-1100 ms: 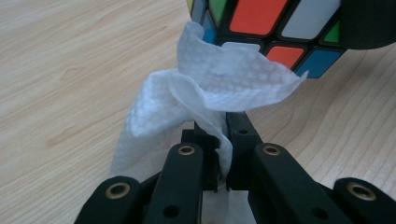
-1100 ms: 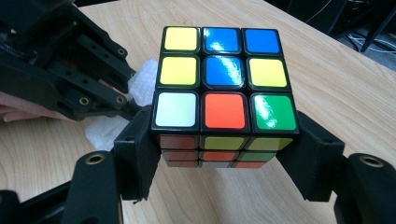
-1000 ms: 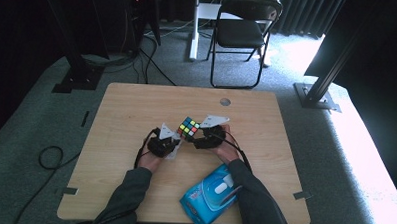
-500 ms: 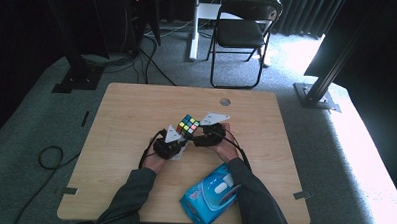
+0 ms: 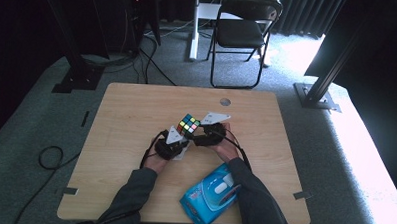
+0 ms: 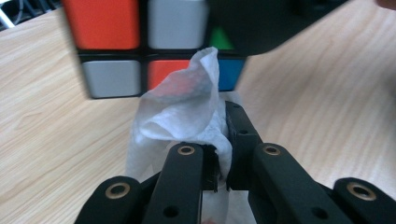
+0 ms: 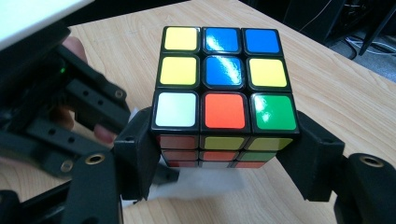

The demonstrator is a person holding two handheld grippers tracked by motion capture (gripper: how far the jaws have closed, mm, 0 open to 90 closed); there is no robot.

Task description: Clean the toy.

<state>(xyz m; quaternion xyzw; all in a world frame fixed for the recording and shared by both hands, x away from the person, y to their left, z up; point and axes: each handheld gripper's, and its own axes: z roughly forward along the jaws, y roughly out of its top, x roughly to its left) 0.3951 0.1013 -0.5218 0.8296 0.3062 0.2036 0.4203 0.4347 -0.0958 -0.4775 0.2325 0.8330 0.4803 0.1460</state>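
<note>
A scrambled colour cube [image 5: 188, 124] is held above the middle of the wooden table [image 5: 126, 109]. My right gripper [image 7: 224, 140] is shut on the cube [image 7: 224, 93], one pad pressed on each side. My left gripper [image 6: 219, 158] is shut on a crumpled white wipe [image 6: 182, 107], whose top edge touches the cube's lower face [image 6: 154, 46]. In the high view the left gripper [image 5: 178, 141] sits just below and left of the cube, and the right gripper [image 5: 198, 134] comes in from the cube's right. The left gripper's black body [image 7: 56, 112] appears at the left of the right gripper view.
A blue pack of wipes [image 5: 211, 195] lies near the table's front edge, partly under the right forearm. A round hole [image 5: 225, 101] sits near the table's far edge. A folding chair [image 5: 242, 33] stands beyond the table, with cables on the floor.
The left gripper with the wipe has moved slightly right, closer under the cube. The right gripper and the cube have stayed in place.
</note>
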